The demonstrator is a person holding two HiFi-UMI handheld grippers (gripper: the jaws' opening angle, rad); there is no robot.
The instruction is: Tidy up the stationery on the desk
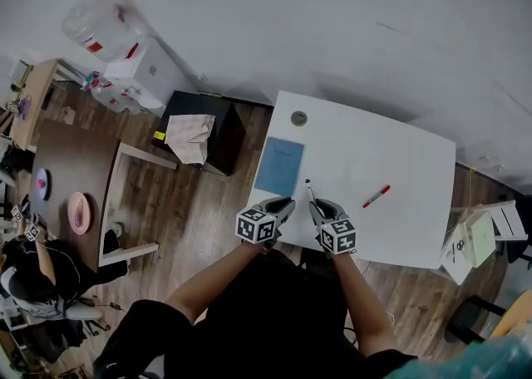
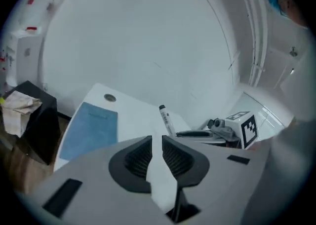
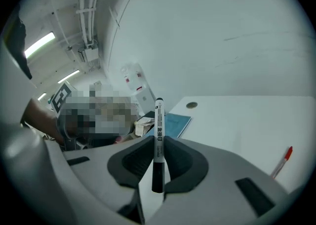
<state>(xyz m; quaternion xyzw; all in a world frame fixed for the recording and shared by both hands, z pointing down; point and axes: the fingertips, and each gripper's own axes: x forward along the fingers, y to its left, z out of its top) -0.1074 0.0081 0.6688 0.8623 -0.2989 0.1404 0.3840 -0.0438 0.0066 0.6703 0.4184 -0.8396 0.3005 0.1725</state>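
The left hand-held gripper (image 1: 285,203) hangs at the near edge of the white counter (image 1: 399,145), close to its left corner. Its jaws stand a narrow slit apart with nothing between them; only bare counter top shows through the gap. Just beside it, the right hand-held gripper (image 1: 317,204) is clamped on a white marker (image 3: 158,120). The pads press on the lower part of the barrel, a black end sticks out behind the jaws, and the small dark tip points away past them. In the head view the marker juts from the jaws out over the counter, lifted clear of the surface.

A blue notebook (image 1: 279,166) lies flat on the left part of the counter, just ahead of the left hand-held gripper and near the counter's left edge. A red pen (image 1: 376,196) lies at a slant on the counter to the right of the right hand-held gripper, apart from it and from the notebook. Beyond the notebook, near the far left corner, a round grommet (image 1: 298,118) sits in the counter top.

Off the counter's left side stands a black cabinet (image 1: 218,111) on the wooden floor (image 1: 199,211), with a crumpled pale cloth (image 1: 189,138) on top of it.
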